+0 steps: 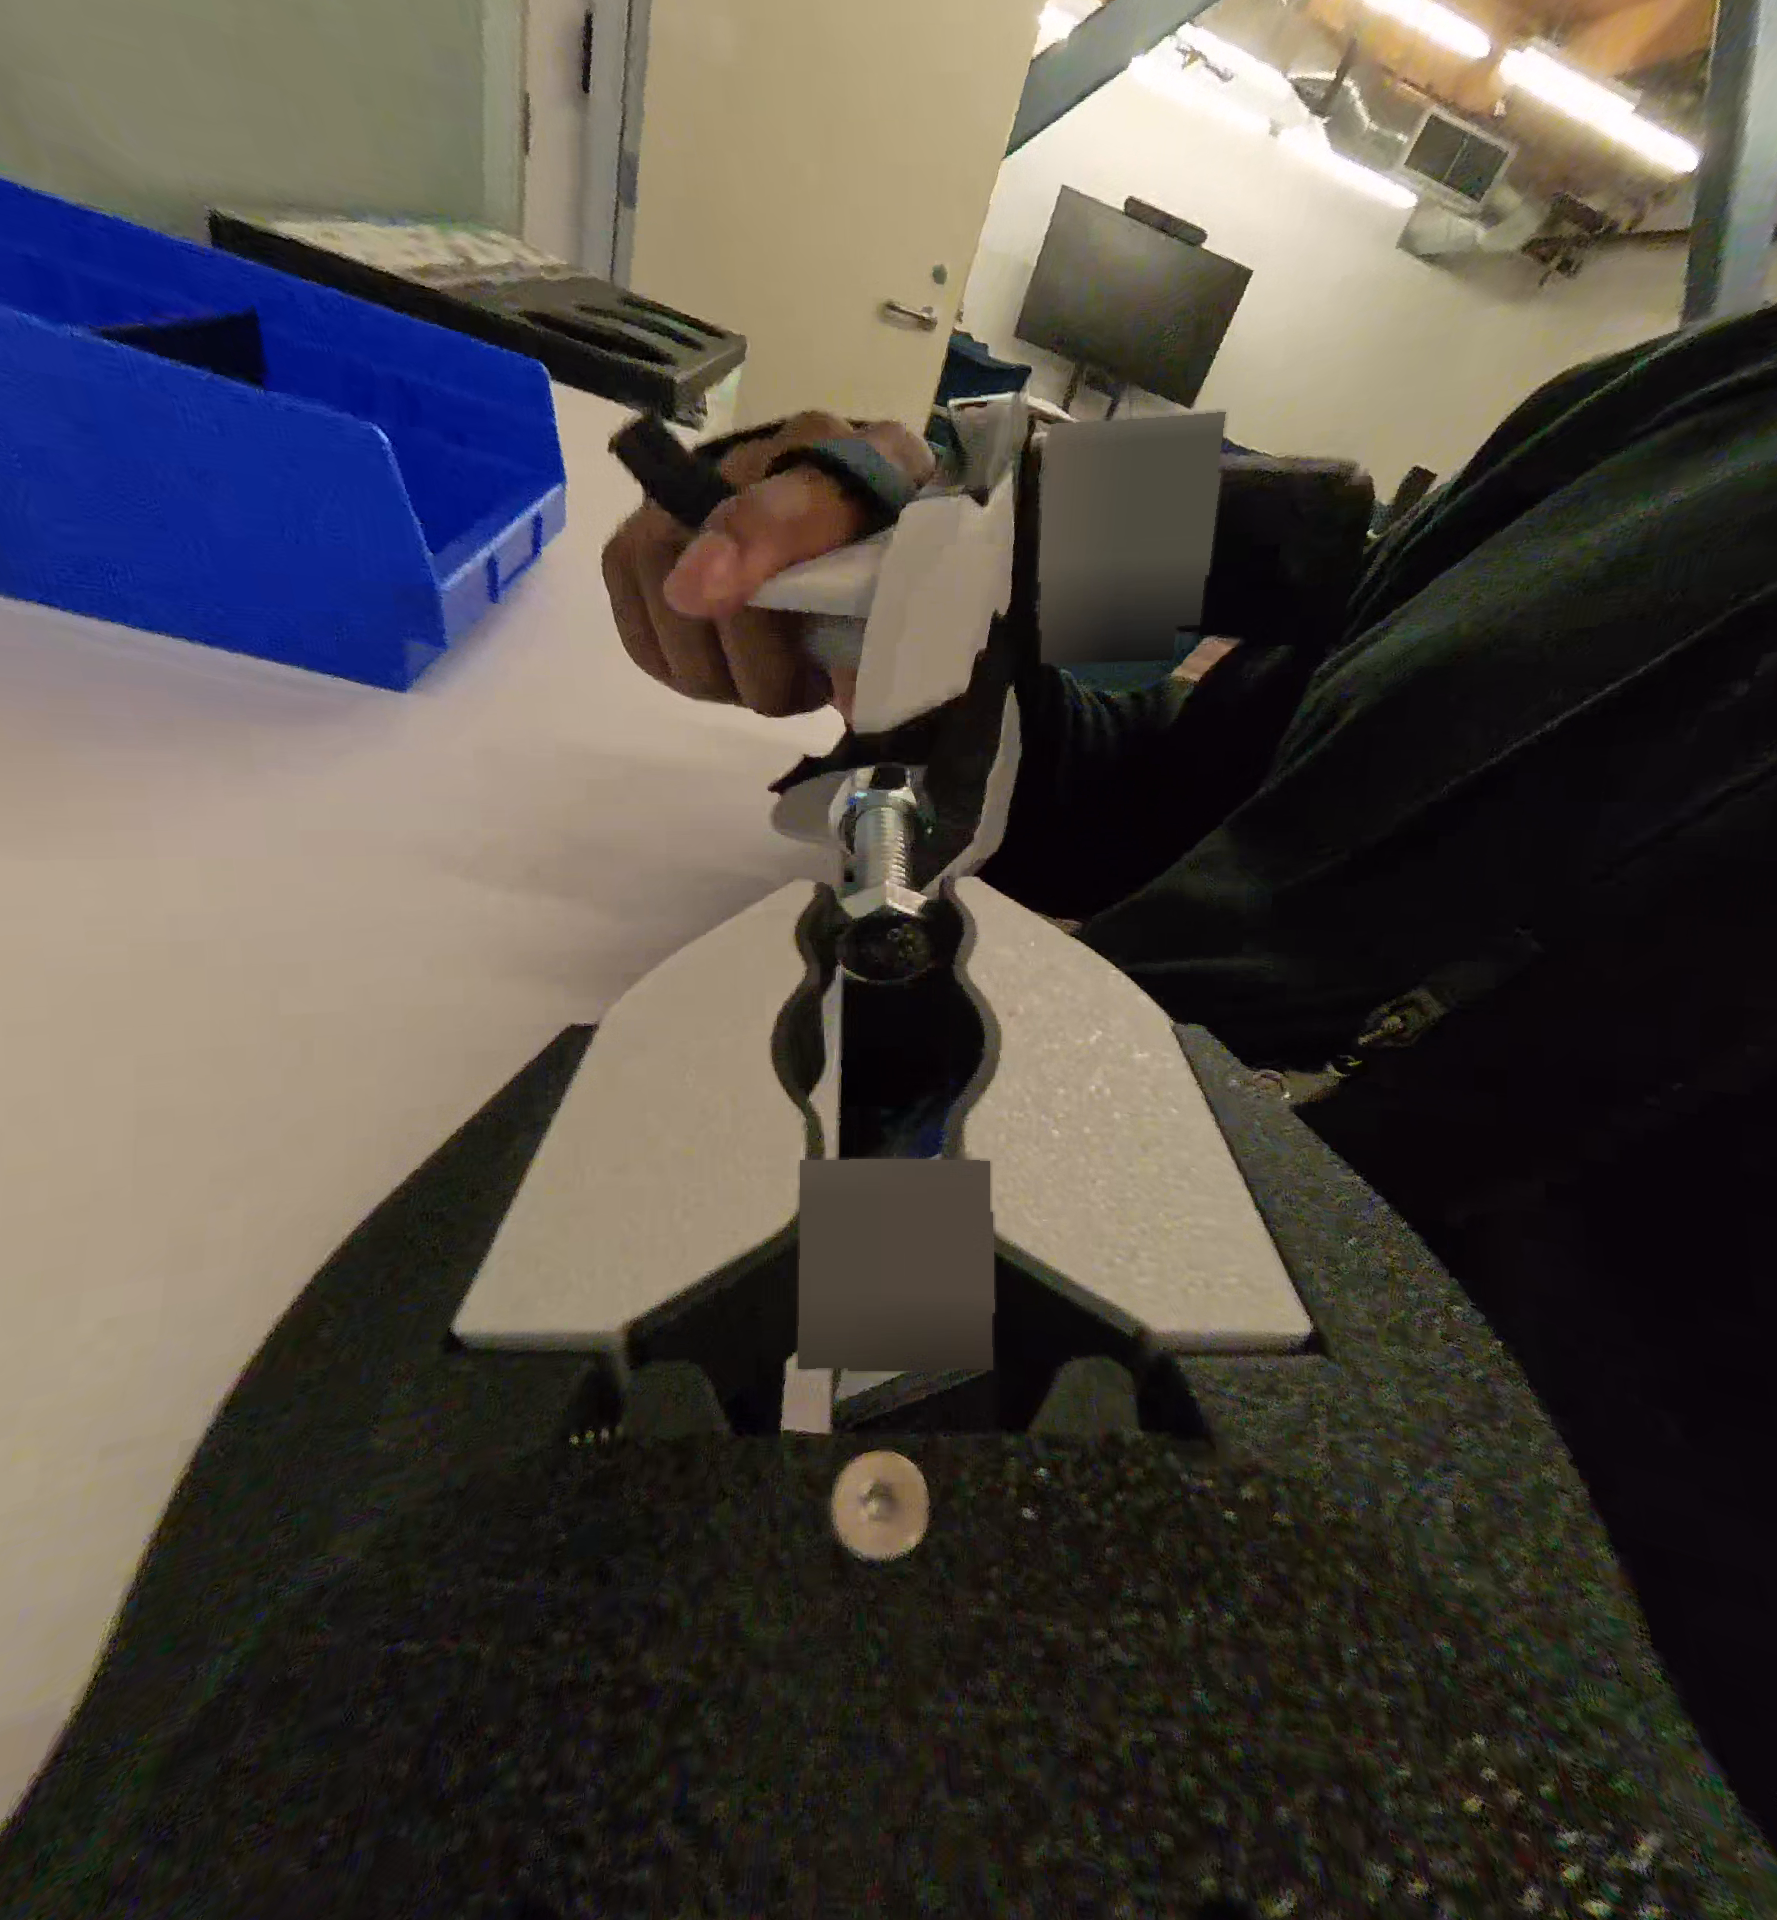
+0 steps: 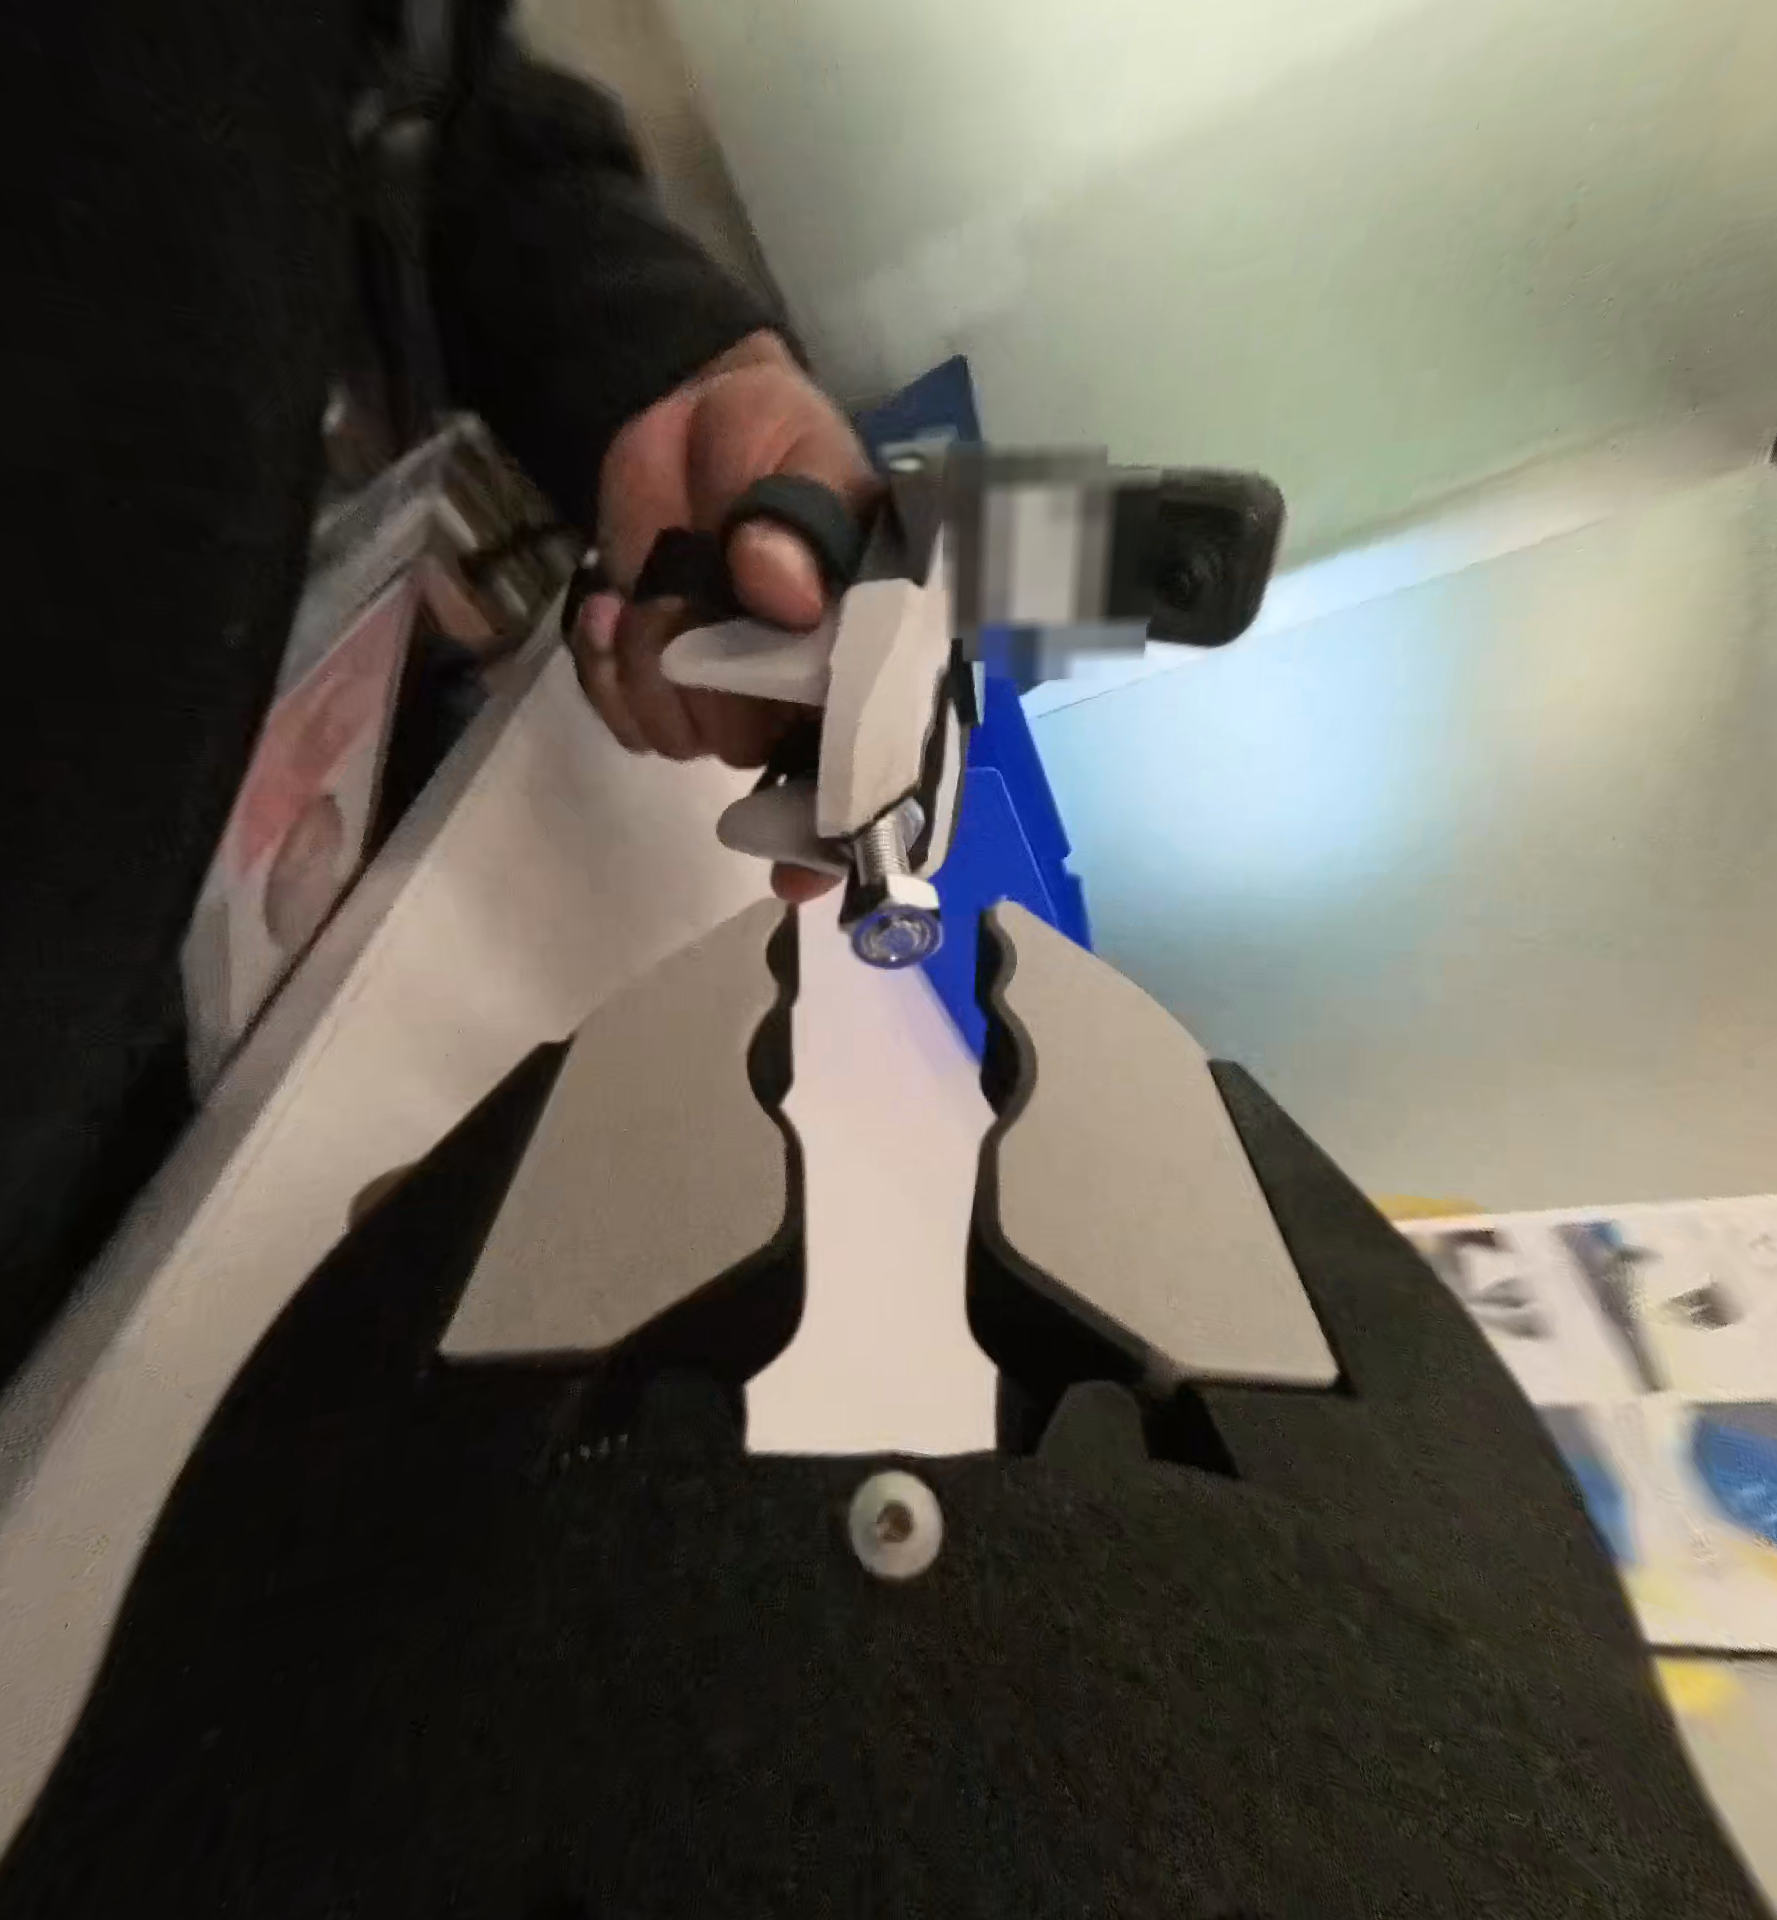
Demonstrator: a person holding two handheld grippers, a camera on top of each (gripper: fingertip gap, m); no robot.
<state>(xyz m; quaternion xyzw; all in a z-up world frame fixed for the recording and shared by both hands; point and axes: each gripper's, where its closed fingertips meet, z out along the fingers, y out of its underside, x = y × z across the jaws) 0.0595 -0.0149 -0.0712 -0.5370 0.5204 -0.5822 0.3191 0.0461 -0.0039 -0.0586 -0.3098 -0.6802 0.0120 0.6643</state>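
Steel bolt [image 1: 879,844], threaded and hex-headed, hangs in the air above the white tabletop [image 1: 240,883], between the two tongs. In the left wrist view the left tongs [image 1: 892,914] stand nearly closed, and the bolt's head sits in the front notches of the grey fingers [image 1: 1071,1091], which hug it on both sides. Beyond, the other tongs' tips flank the bolt's far end; whether they press on it I cannot tell. In the right wrist view the right tongs [image 2: 889,920] gape wide, the head lying between the tips and clear of both, while the far tongs clamp the shaft. A hand [image 1: 718,582] in a dark sleeve grips each far handle. A blue bin [image 1: 240,436] stands behind on the tabletop, and a printed sheet [image 2: 1642,1403] lies to the right.
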